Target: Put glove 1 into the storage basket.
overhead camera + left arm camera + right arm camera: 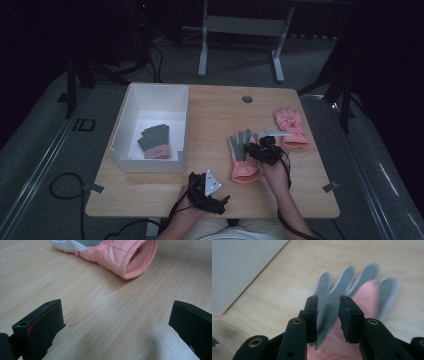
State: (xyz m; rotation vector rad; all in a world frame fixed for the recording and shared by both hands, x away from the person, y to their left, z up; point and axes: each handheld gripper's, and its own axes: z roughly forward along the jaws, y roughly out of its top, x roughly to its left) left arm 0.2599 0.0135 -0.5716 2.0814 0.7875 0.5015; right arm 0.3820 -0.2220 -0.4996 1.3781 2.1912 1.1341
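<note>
Hovering my right tongs [257, 145] over the grey-and-pink glove [242, 157] lying flat near the middle of the wooden surface [210, 120], I see their jaws parted by a narrow gap in the right gripper view, above the glove's grey palm [332, 305] and pressing on nothing. My left tongs [210, 192] sit near my edge of the surface with the jaws spread wide and nothing between them, the glove's pink cuff [132, 257] lying ahead of them. A second grey-and-pink glove [155, 141] rests inside the white box [131, 107] on the left, and a pink glove [290, 127] lies toward the right edge.
</note>
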